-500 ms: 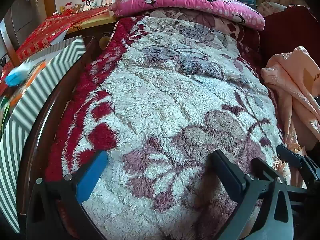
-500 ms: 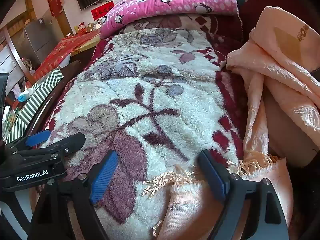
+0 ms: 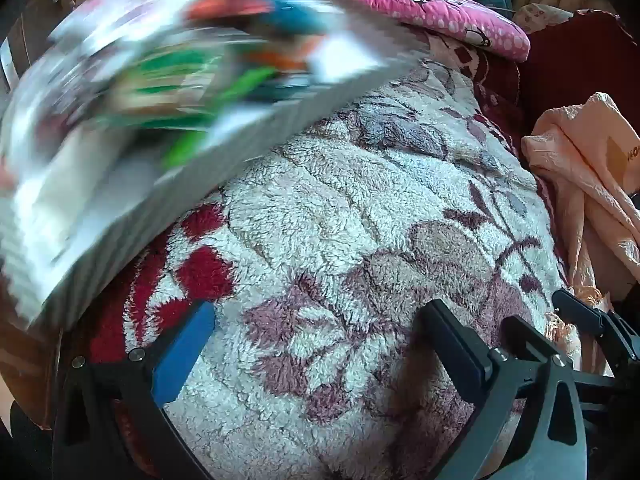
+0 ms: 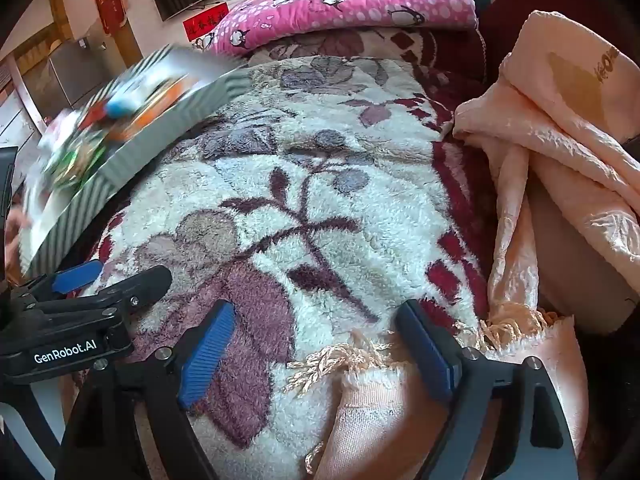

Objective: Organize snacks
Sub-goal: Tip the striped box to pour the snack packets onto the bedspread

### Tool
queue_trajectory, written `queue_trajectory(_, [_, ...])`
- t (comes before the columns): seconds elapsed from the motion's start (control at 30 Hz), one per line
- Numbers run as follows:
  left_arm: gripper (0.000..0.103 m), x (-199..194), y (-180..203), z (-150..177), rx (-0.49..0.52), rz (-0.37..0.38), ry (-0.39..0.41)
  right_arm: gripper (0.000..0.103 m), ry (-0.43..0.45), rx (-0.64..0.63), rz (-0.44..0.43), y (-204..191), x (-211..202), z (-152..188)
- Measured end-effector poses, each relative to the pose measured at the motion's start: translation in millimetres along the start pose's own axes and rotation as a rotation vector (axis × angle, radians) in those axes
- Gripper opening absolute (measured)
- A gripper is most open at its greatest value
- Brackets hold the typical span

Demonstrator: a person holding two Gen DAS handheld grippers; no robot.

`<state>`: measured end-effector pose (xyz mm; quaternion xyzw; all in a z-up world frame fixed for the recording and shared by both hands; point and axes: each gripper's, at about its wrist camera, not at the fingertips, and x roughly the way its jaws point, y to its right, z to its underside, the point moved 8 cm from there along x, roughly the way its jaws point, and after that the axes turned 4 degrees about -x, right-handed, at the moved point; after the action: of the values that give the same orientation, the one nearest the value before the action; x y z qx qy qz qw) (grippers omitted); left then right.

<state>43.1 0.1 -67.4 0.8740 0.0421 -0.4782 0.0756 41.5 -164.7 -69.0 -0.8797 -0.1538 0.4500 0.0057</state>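
Left wrist view: striped box (image 3: 248,128) of snack packets (image 3: 188,96), blurred, tilts over the blanket's (image 3: 360,208) left edge. Likely light, crinkly, slippery; pinch packet edges. Left gripper (image 3: 320,344) and right gripper (image 4: 320,340) gape wide, holding 0 items.

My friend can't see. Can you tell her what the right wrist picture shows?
A blurry striped box full of colourful snack packets tilts over the left edge of a fluffy flowered blanket. The right hand-held gripper hangs open and empty over the blanket, with a peach towel on the right.
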Motion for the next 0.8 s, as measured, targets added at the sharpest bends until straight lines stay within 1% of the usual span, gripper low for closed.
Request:
queue_trajectory(0.33, [0.103, 0.1, 0.1, -0.1, 0.000, -0.001, 0.000, 0.091, 0.001, 0.002, -0.013, 6.8, -1.1, -3.2])
queue_trajectory(0.67, [0.103, 0.3, 0.1, -0.2, -0.001, 0.000, 0.000, 0.093, -0.001, 0.001, -0.025, 3.4, 0.0, -0.5])
queue_trajectory(0.8, [0.103, -0.6, -1.2, -0.7, -0.006, 0.006, 0.000, 0.101, -0.006, -0.003, -0.059, -1.6, 2.2, -0.8])
